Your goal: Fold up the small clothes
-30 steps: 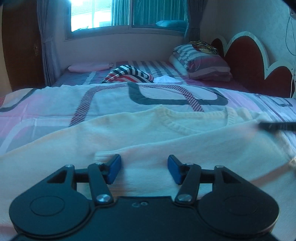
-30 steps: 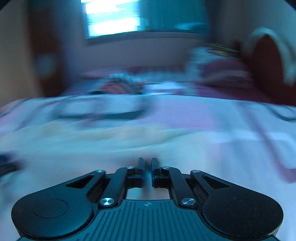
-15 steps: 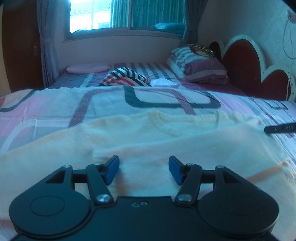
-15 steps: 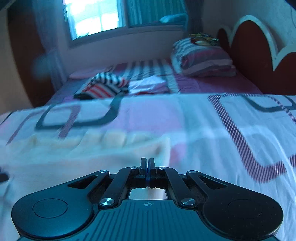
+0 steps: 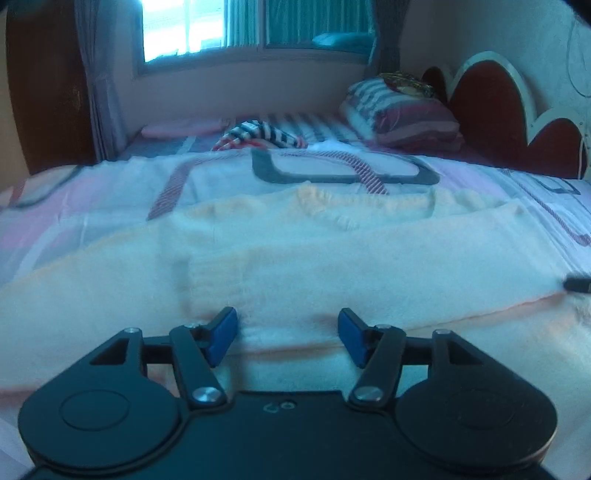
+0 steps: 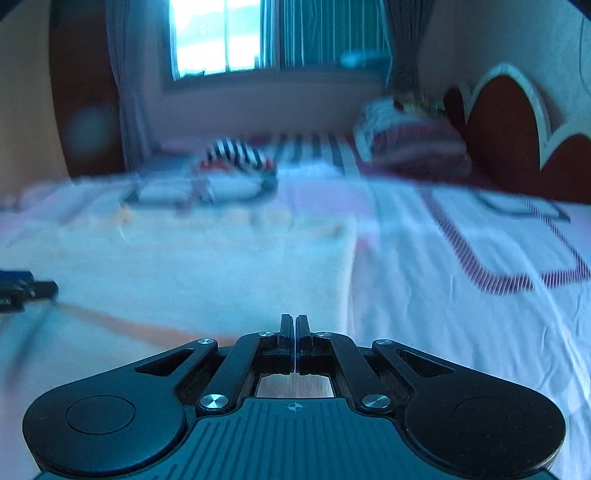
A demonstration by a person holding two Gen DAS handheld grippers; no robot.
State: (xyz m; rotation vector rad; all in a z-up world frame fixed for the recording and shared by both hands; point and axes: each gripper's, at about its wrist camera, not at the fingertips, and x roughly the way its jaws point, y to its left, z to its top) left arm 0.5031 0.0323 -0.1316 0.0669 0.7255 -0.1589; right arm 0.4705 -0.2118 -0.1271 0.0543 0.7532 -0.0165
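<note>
We go left to right. In the left wrist view, far left, a dark wooden door [image 5: 44,85] and a grey curtain [image 5: 99,74] beside the bright window [image 5: 221,26]. Below them the bed [image 5: 92,206], with a pink, white and grey patterned sheet. Cream knit sweater [image 5: 295,251] lies flat across the near half of the bed, neckline away from us, one edge folded over the body. Our left gripper [image 5: 287,338] sits low over the sweater's near part; its blue pads [image 5: 221,334] stand well apart and the jaws are opening, with sweater fabric seen in the gap but no pad pressing on it, so it holds nothing. Behind, mid bed, a striped garment [image 5: 258,134] in a heap, then a striped pillow [image 5: 402,114] against the red scalloped headboard [image 5: 491,107]. At the far right edge a dark tip of the other gripper shows, just at the sweater's edge.

Right wrist view is blurred. The left gripper's finger pokes in at the far left edge, over the sweater. Our right gripper [image 6: 294,328] has its jaws pressed fully together, and we see nothing pinched between them. It hovers by the sweater's right edge [image 6: 347,266], bare sheet to the right.
</note>
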